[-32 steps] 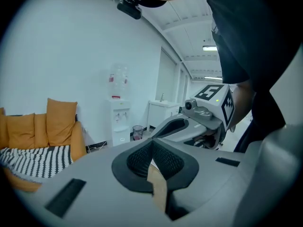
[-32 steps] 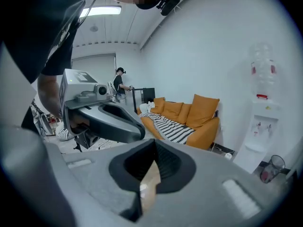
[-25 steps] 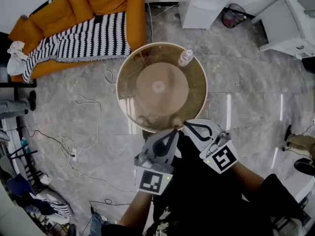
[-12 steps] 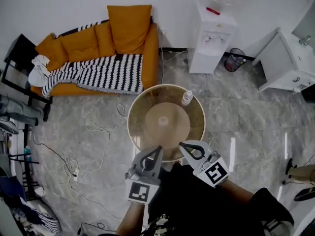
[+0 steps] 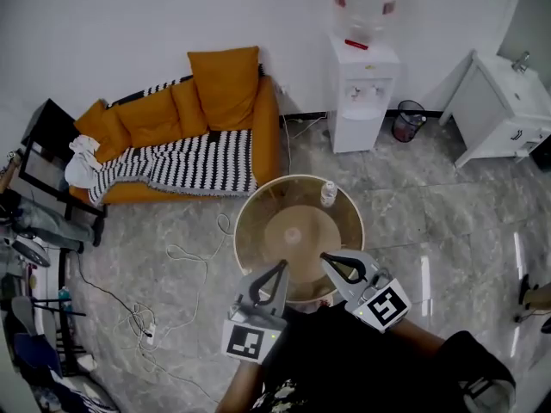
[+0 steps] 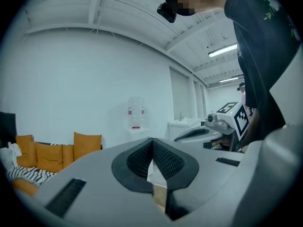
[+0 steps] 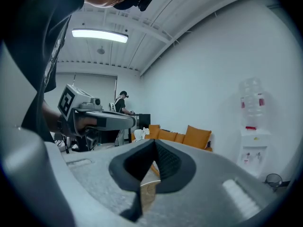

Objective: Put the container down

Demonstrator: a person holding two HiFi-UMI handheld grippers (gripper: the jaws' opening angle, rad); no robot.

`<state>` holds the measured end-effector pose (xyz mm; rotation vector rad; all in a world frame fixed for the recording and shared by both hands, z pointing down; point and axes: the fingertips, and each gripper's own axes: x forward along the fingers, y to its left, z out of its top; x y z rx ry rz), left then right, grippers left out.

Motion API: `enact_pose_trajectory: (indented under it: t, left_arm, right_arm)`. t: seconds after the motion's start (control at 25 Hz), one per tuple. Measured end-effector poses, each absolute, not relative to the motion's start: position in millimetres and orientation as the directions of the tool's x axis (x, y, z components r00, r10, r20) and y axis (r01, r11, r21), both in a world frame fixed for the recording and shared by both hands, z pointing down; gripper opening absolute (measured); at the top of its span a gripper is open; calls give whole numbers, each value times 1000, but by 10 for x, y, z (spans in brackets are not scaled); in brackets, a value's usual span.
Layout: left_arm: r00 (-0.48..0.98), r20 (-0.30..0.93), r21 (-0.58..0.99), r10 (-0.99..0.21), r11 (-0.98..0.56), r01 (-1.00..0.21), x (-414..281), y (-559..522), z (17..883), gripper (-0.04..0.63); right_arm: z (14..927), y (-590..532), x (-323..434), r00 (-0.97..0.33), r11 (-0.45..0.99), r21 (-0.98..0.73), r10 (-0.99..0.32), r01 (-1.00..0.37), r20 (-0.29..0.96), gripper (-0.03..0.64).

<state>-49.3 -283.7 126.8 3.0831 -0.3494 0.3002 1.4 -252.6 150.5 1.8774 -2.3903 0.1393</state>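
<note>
Set-down complete: a small clear container (image 5: pixel 328 194) stands upright near the far right rim of a round, amber-topped table (image 5: pixel 258 222), well apart from both grippers. At the table's near edge, the left gripper (image 5: pixel 280 269) and the right gripper (image 5: pixel 327 257) hover side by side. Each has its jaws pressed together at the tips with nothing between them (each gripper view shows only the dark ribbed pads (image 6: pixel 165 161) meeting). Neither tool touches the container. The person (image 5: pixel 362 360) holding them, in a dark top, stands at the bottom of the head view. Beyond the table, an orange sofa (image 5: pixel 172 123) carries a black-and-white striped blanket (image 5: pixel 185 166). A white water dispenser (image 5: pixel 362 93) topped by a large bottle (image 5: pixel 366 7) stands next to a small dark waste bin (image 5: pixel 406 120). A white cabinet (image 5: pixel 499 110) fills the right corner. Cables (image 5: pixel 185 256) trail over the grey marbled floor (image 5: pixel 448 222) to the table's left.
</note>
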Motion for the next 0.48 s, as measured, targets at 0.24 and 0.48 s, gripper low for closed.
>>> enact_pose_trajectory:
  t: [0.24, 0.48]
  left_arm:
    - [959, 168, -13, -228, -973, -229, -463, -2796, 1151, 6]
    - [955, 200, -51, -219, -976, -213, -393, -2720, 1151, 6]
  right_arm:
    - [1429, -2570, -72, -261, 263, 4, -958, -965, 117, -6]
    - [1420, -2584, -11, -256, 256, -21, -962, -967, 92, -6]
